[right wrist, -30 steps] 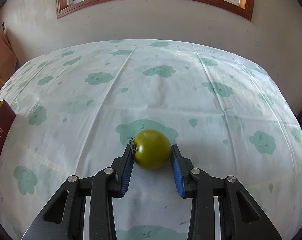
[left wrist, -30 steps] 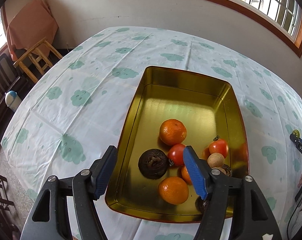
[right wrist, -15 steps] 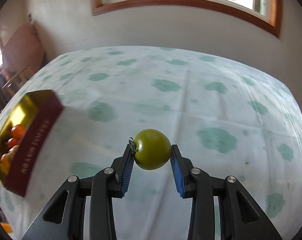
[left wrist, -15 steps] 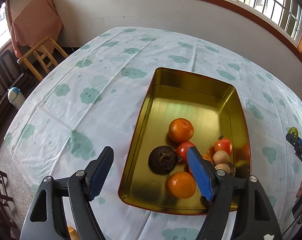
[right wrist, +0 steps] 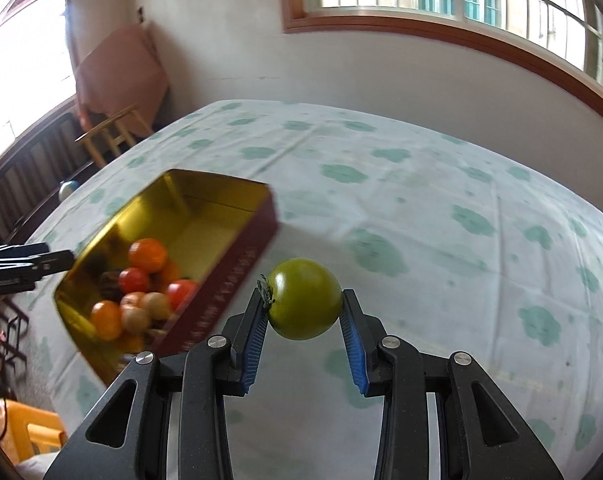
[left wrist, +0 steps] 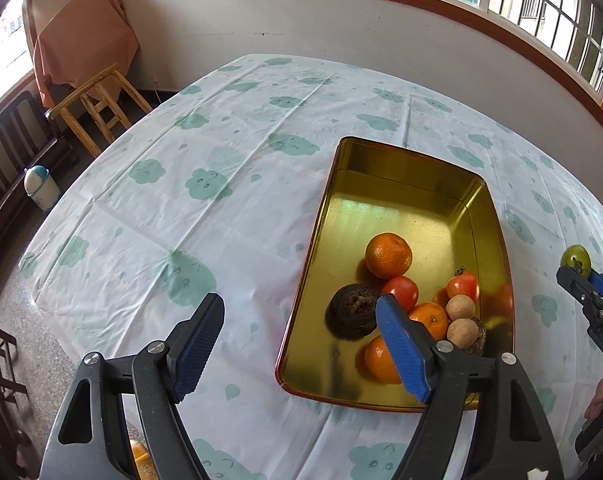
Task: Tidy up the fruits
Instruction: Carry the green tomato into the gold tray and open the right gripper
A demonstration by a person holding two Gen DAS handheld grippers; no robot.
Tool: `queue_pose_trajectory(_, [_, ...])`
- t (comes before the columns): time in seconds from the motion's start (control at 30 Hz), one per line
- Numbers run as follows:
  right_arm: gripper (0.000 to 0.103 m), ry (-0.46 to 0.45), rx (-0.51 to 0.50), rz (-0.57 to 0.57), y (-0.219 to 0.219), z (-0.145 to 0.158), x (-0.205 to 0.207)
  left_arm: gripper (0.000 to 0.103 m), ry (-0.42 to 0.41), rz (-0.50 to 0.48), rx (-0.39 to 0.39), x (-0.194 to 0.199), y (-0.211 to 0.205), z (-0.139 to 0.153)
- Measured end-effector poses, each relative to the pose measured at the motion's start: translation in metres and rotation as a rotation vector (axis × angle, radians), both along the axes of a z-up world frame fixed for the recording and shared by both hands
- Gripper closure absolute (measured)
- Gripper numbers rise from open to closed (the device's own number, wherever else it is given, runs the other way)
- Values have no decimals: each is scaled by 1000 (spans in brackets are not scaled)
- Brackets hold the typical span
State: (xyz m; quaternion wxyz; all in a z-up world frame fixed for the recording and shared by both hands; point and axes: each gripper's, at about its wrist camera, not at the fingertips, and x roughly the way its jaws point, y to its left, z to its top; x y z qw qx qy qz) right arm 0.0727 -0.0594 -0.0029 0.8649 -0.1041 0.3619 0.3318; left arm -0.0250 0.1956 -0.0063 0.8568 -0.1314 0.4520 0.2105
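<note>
So the right gripper [right wrist: 304, 316] is clamped on a green tomato [right wrist: 305, 299], held up above the tablecloth [right wrist: 441, 216] just right of the gold tin [left wrist: 397, 168] of fruit. Left gripper [left wrist: 301, 344] hangs wide apart, holding nothing, near the tin's front-left corner.

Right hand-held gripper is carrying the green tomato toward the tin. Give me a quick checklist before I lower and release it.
1. Grip on the green tomato: ok, both pads of the right hand-held gripper press its sides.
2. Tomato over the gold tin: not ok, it hangs off the tin's right side, outside the rim.
3. Free landing spot: ok, the tin's far half is bare; the fruit pile crowds the near end.
4. Left hand-held gripper out of the way: not ok, it is open and empty, with one finger over the tin's near end.
5. Height above the rim: cannot tell.
</note>
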Motion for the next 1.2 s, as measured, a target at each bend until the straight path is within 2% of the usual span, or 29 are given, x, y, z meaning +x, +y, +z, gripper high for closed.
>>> queue_pose_trajectory(0.2, [65, 10, 20, 96, 33, 6, -21, 27, 7, 13, 6, -6, 3, 0])
queue_pose_trajectory(0.53, [65, 30, 17, 218, 84, -3, -46, 26, 15, 53, 9, -17, 15, 0])
queue_pose_trajectory(0.83, [65, 47, -11, 264, 115, -15, -51, 26, 33, 93, 3, -26, 26, -4])
queue_pose_trajectory(1.2, [65, 66, -33, 267, 132, -29, -44, 26, 35, 113, 3, -32, 35, -4])
